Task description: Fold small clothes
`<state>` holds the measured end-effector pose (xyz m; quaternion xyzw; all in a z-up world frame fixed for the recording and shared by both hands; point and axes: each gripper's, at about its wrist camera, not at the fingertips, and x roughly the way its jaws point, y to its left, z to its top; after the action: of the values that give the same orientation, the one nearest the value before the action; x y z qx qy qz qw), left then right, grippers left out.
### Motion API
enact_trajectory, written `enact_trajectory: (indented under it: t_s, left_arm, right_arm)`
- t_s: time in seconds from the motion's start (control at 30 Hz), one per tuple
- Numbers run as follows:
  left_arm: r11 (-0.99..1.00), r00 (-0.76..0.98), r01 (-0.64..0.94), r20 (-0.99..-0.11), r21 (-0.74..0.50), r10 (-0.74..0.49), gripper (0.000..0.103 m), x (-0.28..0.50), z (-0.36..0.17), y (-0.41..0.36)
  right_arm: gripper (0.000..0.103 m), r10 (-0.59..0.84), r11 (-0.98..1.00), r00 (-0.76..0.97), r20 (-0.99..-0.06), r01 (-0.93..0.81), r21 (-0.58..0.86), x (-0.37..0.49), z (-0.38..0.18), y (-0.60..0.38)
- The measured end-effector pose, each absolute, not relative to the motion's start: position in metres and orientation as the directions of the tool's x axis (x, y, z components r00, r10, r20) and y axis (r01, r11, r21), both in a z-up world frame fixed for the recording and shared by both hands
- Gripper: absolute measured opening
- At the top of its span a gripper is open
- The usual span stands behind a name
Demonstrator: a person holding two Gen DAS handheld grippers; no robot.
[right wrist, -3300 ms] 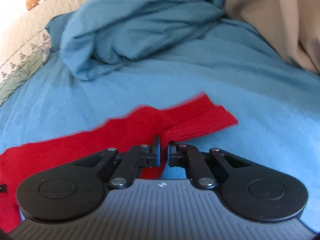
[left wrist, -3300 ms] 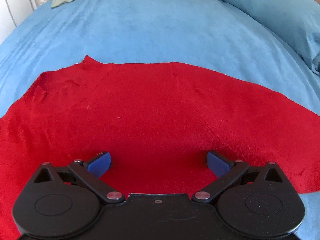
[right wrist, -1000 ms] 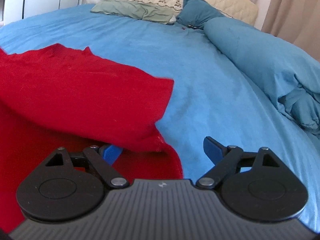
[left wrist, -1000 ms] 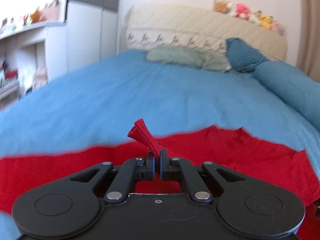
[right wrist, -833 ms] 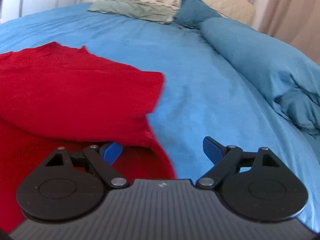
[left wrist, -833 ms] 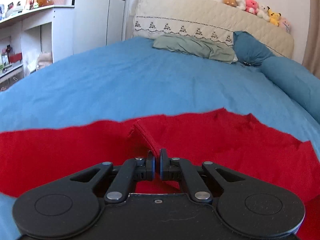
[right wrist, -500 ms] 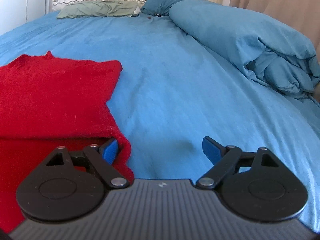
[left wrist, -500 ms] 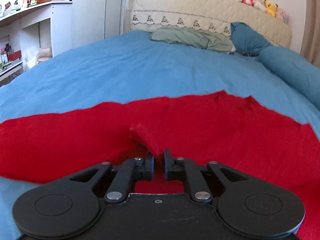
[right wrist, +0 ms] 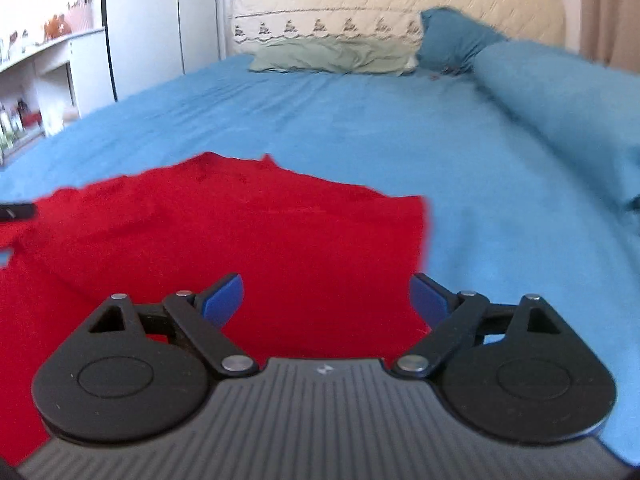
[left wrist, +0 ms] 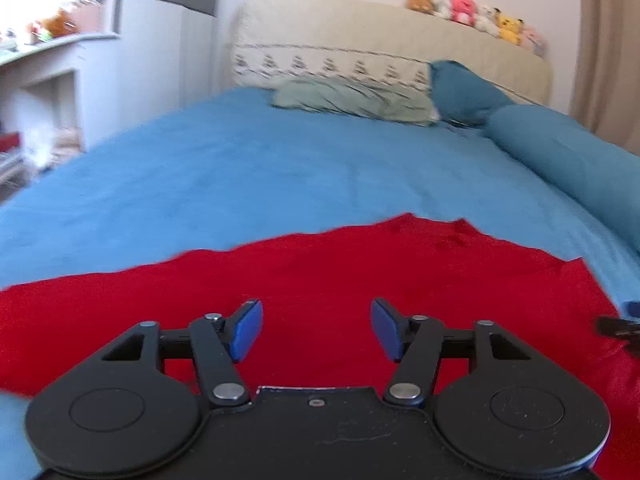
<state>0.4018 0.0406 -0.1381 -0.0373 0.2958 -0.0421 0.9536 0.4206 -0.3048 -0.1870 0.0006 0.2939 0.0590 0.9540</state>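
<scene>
My left camera rides low behind my left gripper (left wrist: pixel 316 330), close over the red cloth (left wrist: pixel 320 272), facing up the bed (left wrist: pixel 240 168) toward the headboard (left wrist: pixel 360 44). My right camera, behind my right gripper (right wrist: pixel 328 300), faces likewise (a little further right). Both share the cloth, green pillow (left wrist: pixel 352 98) and headboard.
</scene>
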Motion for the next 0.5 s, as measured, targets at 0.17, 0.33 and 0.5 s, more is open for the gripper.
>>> enact_trajectory:
  t_s: [0.17, 0.33, 0.5]
  left_arm:
    - [0.992, 0.801, 0.106, -0.586, -0.063, -0.123, 0.069, 0.431, -0.157, 0.029]
    - [0.993, 0.777, 0.079, -0.619, -0.084, -0.114, 0.070, 0.434, -0.184, 0.048]
    - [0.991, 0.793, 0.120, -0.595, -0.061, -0.133, 0.089, 0.425, -0.189, 0.041]
  right_arm:
    - [0.102, 0.067, 0.996, 0.795, -0.604, -0.022, 0.081, 0.443, -0.217, -0.329]
    - [0.103, 0.051, 0.986, 0.809, -0.586, 0.053, 0.159, 0.432, -0.215, -0.355]
    - [0.103, 0.147, 0.982, 0.856, -0.495, -0.066, 0.177, 0.447, -0.189, -0.335]
